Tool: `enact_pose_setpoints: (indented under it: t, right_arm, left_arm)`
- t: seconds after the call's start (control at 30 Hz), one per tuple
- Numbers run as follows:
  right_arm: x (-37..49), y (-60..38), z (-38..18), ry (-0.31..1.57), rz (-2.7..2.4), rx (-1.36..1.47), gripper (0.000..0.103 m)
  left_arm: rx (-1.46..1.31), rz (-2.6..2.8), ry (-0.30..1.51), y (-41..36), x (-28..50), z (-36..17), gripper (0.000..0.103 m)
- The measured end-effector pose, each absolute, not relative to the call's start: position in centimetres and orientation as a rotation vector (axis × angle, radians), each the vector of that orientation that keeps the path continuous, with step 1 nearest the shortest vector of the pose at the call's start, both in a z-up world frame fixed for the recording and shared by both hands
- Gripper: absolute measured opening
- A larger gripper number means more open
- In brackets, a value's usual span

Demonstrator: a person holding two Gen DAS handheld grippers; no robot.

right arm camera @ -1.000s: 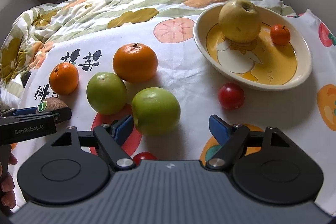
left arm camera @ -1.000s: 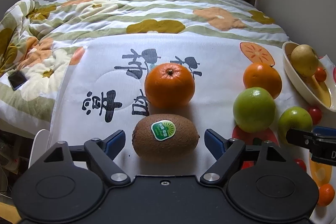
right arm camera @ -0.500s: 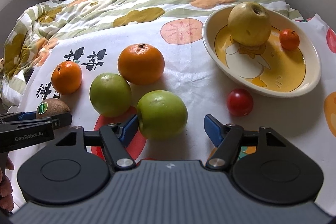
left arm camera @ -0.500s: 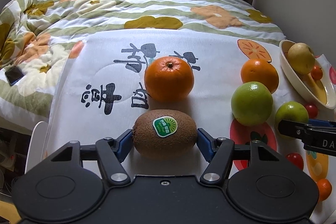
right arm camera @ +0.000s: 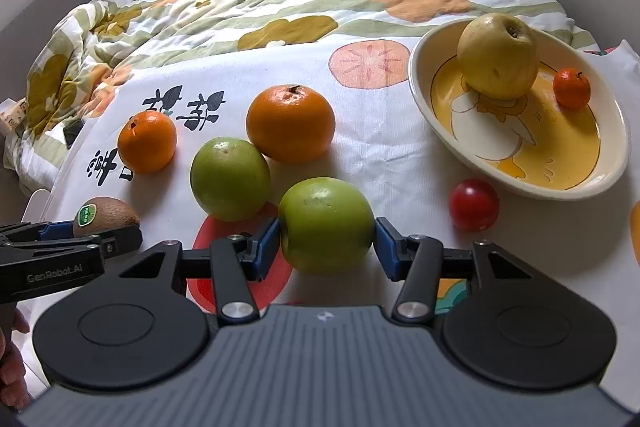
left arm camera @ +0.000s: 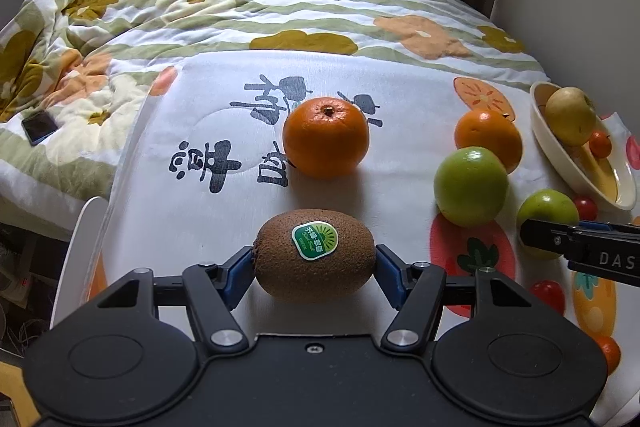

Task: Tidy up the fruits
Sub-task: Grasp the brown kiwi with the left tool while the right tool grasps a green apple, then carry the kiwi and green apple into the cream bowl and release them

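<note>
My left gripper [left arm camera: 315, 273] is shut on a brown kiwi [left arm camera: 315, 254] with a green sticker, low over the white cloth. An orange [left arm camera: 325, 137] lies just beyond it. My right gripper [right arm camera: 327, 249] is shut on a green apple [right arm camera: 326, 225]. A second green apple [right arm camera: 230, 179] and two oranges [right arm camera: 290, 123] [right arm camera: 147, 141] lie to its left and behind. The cream bowl [right arm camera: 420, 75] at the right holds a yellow pear [right arm camera: 498, 55] and a small tangerine [right arm camera: 571, 87]. A red cherry tomato [right arm camera: 474, 204] lies by the bowl.
The fruit lies on a white printed cloth [left arm camera: 200, 211] over a flowered quilt [left arm camera: 280, 15]. A dark phone [left arm camera: 39, 127] lies on the quilt at the left. More small tomatoes [left arm camera: 547, 295] lie near the cloth's front right. The cloth's left edge drops off to the floor.
Both grippers moved forward and closed: the left jaws came in onto the kiwi, the right jaws onto the near green apple.
</note>
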State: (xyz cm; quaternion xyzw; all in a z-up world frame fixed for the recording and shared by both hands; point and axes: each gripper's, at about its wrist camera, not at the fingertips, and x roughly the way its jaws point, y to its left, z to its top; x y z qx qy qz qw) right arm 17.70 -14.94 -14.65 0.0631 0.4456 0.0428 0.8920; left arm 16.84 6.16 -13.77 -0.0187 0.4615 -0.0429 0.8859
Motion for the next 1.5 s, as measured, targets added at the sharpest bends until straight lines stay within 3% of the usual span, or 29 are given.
enact_pose_setpoints:
  t: [0.4,0.97,1.5]
  right_arm:
    - [15.7,-18.1,-11.3,0.873,0.113,0.131,0.066]
    - [12.1,-28.7,-6.5,0.806,0.118,0.138,0.066]
    - [13.6,-37.6,-6.2,0.785,0.068,0.150,0.066]
  left_arm:
    - [-0.084,-0.062,0.872,4.0,13.7,-9.2,0.068]
    - [-0.106,-0.067,0.750,-5.2,10.3,-3.0,0.068]
    - [-0.072,-0.195,0.758,-15.0,14.8,-3.9,0.068]
